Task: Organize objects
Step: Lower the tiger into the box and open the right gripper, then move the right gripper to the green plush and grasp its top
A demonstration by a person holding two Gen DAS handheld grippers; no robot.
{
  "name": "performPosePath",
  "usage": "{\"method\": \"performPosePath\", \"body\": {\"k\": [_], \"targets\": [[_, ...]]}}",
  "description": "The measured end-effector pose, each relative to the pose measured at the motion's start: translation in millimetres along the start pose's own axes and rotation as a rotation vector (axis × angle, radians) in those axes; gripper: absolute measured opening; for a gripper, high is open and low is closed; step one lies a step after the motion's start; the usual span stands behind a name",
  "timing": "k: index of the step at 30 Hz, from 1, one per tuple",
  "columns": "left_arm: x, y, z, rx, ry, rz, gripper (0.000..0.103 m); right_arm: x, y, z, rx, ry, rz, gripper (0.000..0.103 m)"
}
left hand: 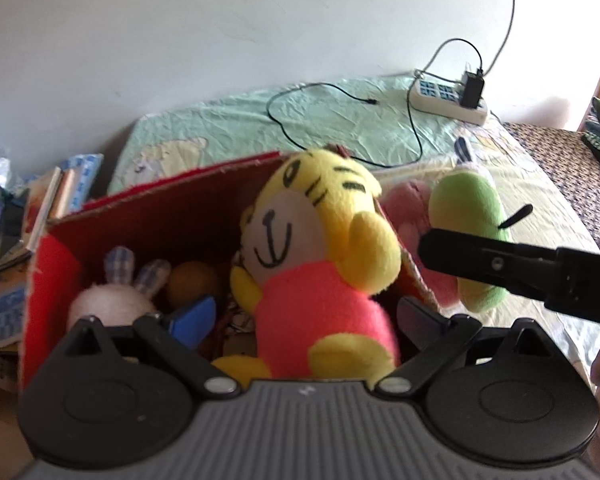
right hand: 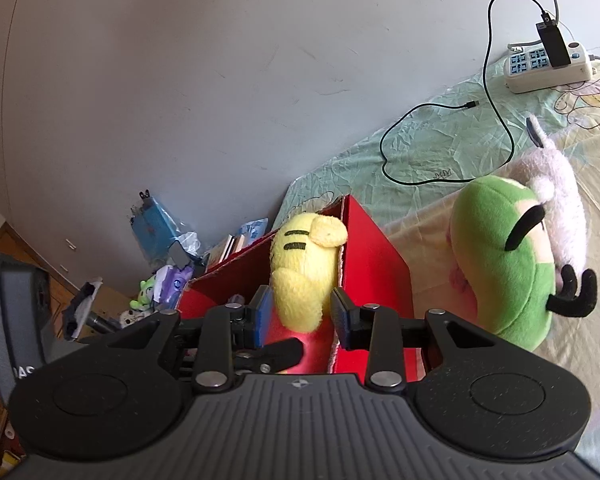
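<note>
red box (left hand: 148,216) on the bed (left hand: 340,120), partly filled: a white rabbit toy (left hand: 108,300) and an orange ball (left hand: 194,280) lie at the bottom, and the yellow tiger toy (left hand: 316,248) stands in the box, head above the rim. left gripper (left hand: 300,320): jaws apart, one on each side of the tiger's pink body, not pressing it. right gripper (right hand: 300,312): jaws apart, flanking the tiger's yellow head from behind; contact cannot be told. remaining: a green plush toy (right hand: 500,264) and a pink plush toy (right hand: 556,200) rest on the bed just beside the box, outside it. judged stage: past the midpoint, tiger being settled, two toys left to pack. the power strip (right hand: 548,68) and cable (right hand: 440,148) lie well apart.
</note>
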State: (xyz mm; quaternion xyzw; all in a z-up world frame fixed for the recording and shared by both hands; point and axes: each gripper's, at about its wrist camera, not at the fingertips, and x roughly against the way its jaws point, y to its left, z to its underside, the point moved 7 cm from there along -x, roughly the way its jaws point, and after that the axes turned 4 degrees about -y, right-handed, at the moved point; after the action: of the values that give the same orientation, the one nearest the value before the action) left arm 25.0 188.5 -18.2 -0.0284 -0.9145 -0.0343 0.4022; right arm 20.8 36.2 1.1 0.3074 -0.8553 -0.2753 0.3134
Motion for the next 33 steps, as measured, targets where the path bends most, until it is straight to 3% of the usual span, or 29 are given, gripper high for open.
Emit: {"method": "performPosePath", "body": {"k": [4, 14, 33], "targets": [[9.4, -5.6, -5.0, 0.004, -0.009, -0.047, 0.096, 6.4, -7.2, -4.9, -0.007, 0.007, -0.02, 0.036], [23.4, -39.4, -18.9, 0.012, -0.034, -0.084, 0.094, 27.0, -35.7, -20.9, -0.024, 0.016, -0.044, 0.036], [-0.7, -130.4, -33.4, -0.064, 0.001, -0.065, 0.094, 63.8, -116.4, -46.0, -0.129, 0.013, -0.022, 0.037]]}}
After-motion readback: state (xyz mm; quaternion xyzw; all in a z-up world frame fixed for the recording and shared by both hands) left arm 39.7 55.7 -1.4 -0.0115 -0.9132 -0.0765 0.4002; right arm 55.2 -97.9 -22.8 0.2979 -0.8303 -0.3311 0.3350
